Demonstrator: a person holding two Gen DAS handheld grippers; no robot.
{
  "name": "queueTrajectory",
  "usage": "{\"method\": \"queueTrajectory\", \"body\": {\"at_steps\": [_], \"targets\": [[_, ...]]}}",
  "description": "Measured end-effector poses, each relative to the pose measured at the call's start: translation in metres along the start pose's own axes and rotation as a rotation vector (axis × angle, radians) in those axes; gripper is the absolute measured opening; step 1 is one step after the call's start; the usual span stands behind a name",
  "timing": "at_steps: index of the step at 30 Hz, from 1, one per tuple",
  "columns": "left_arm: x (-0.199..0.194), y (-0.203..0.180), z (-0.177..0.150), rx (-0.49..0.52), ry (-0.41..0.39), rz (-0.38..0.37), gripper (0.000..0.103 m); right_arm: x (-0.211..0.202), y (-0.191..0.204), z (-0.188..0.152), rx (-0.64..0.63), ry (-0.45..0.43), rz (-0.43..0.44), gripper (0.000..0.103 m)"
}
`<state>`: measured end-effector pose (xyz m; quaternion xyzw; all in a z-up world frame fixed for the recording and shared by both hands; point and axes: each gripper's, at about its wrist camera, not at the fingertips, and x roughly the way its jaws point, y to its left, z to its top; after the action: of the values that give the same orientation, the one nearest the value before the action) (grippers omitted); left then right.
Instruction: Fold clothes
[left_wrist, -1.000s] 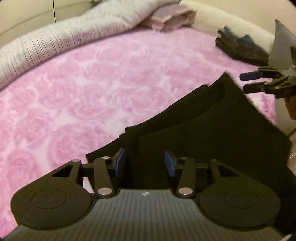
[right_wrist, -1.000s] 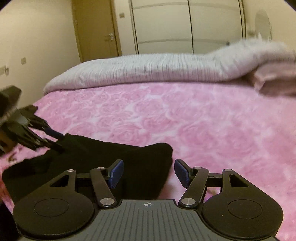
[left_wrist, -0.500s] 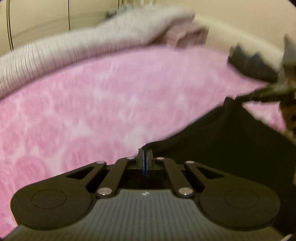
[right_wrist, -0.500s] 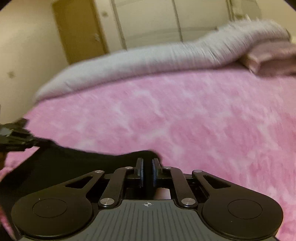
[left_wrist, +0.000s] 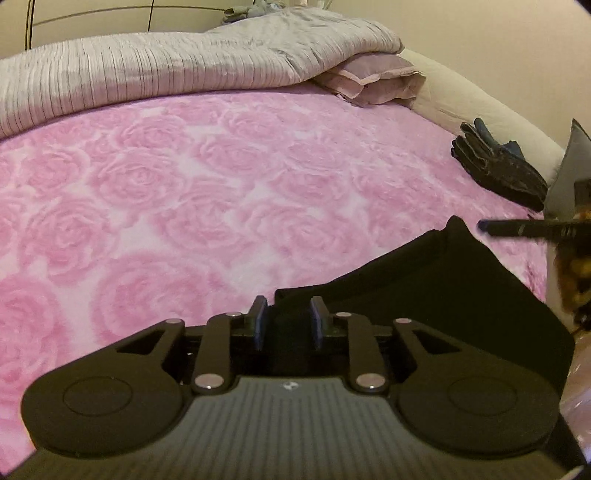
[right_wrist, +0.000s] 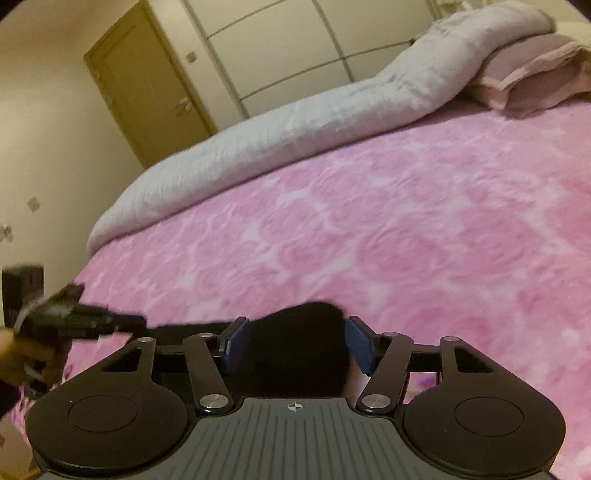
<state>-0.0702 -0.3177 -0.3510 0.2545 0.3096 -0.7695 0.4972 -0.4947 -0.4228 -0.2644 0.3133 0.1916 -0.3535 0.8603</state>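
Observation:
A black garment (left_wrist: 443, 295) lies folded on the pink rose-patterned blanket (left_wrist: 221, 192) at the near edge of the bed. My left gripper (left_wrist: 287, 314) is over its left corner. Its jaws are opening, a narrow gap apart, with black cloth between the pads and no pinch visible. In the right wrist view the garment's other end (right_wrist: 303, 354) sits between the blue pads of my right gripper (right_wrist: 297, 332), whose jaws are opening wide and do not press on it. Each gripper shows in the other's view: the right gripper (left_wrist: 517, 229), and the left gripper (right_wrist: 92, 321) with a hand (right_wrist: 22, 354) behind it.
A pile of dark folded clothes (left_wrist: 495, 166) lies at the bed's right side. A grey striped duvet (left_wrist: 147, 66) is bunched along the far edge, with a pink pillow (left_wrist: 373, 81) beside it. A door (right_wrist: 147, 92) and wardrobe (right_wrist: 295, 48) stand beyond.
Half a second ago both grippers were shut on the garment's edge. Both have opened since, the right one wide. The right wrist view has rolled and the garment lies lower.

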Motion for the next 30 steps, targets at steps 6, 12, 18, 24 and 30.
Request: {"method": "queueTrajectory", "body": {"at_steps": [6,12,18,24,30], "targets": [[0.006,-0.016,0.001,0.119,0.003,0.031,0.002,0.022,0.016,-0.001,-0.073,0.056,-0.026,0.019],[0.018,-0.016,-0.002,0.137,-0.021,0.079,0.003,0.032,0.011,-0.008,-0.162,0.056,-0.061,0.016],[0.027,-0.015,-0.004,0.126,0.019,0.083,0.004,0.023,0.006,-0.009,-0.120,0.054,-0.102,0.032],[-0.004,-0.016,0.001,0.125,0.003,0.141,0.006,-0.010,0.051,-0.005,-0.281,0.016,-0.154,0.037],[-0.039,-0.055,-0.013,0.187,-0.035,0.066,0.006,0.010,0.089,-0.023,-0.456,0.129,-0.070,0.038]]}}
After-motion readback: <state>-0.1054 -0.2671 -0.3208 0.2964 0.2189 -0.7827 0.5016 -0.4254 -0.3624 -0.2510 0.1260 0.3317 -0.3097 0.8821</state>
